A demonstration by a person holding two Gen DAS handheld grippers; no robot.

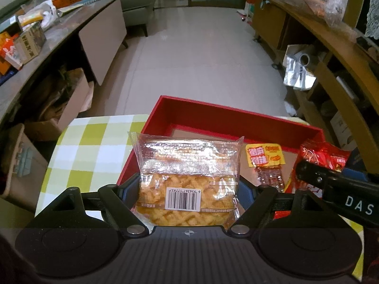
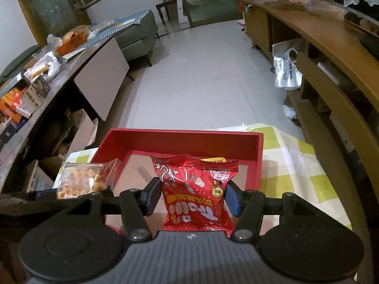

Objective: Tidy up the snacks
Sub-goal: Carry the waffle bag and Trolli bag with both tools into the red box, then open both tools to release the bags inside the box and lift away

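My left gripper [image 1: 188, 190] is shut on a clear packet of golden waffle biscuit [image 1: 187, 172] and holds it above the near left edge of the red box [image 1: 236, 118]. My right gripper [image 2: 193, 197] is shut on a red snack packet [image 2: 196, 194] above the near side of the red box [image 2: 180, 137]. A yellow-and-red sausage packet [image 1: 266, 163] lies on the box's cardboard floor; its yellow edge shows behind the red packet [image 2: 214, 159]. The waffle packet also shows at the left of the right wrist view [image 2: 85, 179], and the red packet at the right of the left wrist view [image 1: 324, 156].
The box sits on a green-and-white checked cloth [image 1: 94, 146]. A long grey counter [image 1: 71, 30] with boxes and bags runs along the left. Wooden shelving [image 1: 331, 47] runs along the right. Tiled floor [image 1: 194, 54] lies beyond the table.
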